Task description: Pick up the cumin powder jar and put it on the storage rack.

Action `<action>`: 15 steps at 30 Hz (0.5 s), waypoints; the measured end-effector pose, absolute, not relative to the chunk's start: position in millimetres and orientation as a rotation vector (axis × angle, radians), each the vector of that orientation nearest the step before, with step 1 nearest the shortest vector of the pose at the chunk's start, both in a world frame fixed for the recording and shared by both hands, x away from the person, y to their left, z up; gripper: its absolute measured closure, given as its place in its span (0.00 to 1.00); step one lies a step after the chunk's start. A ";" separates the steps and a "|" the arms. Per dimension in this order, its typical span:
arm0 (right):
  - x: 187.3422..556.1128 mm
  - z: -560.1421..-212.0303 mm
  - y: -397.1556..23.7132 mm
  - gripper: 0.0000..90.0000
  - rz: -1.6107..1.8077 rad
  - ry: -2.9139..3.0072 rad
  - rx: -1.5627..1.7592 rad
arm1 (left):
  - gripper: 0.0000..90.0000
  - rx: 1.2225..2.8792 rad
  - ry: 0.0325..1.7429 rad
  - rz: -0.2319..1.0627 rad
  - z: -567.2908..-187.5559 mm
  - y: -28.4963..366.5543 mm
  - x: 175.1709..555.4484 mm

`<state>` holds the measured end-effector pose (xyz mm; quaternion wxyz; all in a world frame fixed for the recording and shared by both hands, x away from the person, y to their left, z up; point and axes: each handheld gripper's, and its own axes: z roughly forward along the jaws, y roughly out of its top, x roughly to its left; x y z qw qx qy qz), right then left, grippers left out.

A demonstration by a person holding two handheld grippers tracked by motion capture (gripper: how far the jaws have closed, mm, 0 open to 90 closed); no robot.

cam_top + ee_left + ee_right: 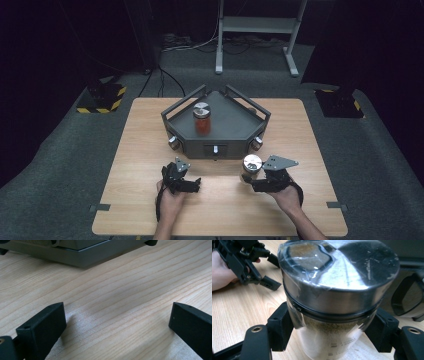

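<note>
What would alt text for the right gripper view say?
A glass jar with a shiny metal lid, holding a brownish powder, is clamped between the right gripper's two black jaws above a wooden table. The left gripper, in a hand, lies top left.

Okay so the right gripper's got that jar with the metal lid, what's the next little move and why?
Probably lift the jar straight up. The right gripper already clamps its glass body on both sides below the lid, and it sits just in front of the grey tray, where a red-filled jar already stands. The left gripper is open and idle.
</note>
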<state>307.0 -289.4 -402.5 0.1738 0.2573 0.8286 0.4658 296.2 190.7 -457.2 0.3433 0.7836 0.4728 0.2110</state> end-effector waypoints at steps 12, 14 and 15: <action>319.7 -378.1 -292.3 0.35 1.337 2.344 0.738 | 0.01 2.037 1.228 0.549 -457.2 190.7 296.2; 321.4 -374.6 -292.3 0.35 1.340 2.343 0.735 | 0.01 2.037 1.228 0.549 -457.2 190.7 296.2; 322.0 -373.2 -292.3 0.35 1.341 2.344 0.736 | 0.01 2.037 1.228 0.549 -457.2 190.7 296.2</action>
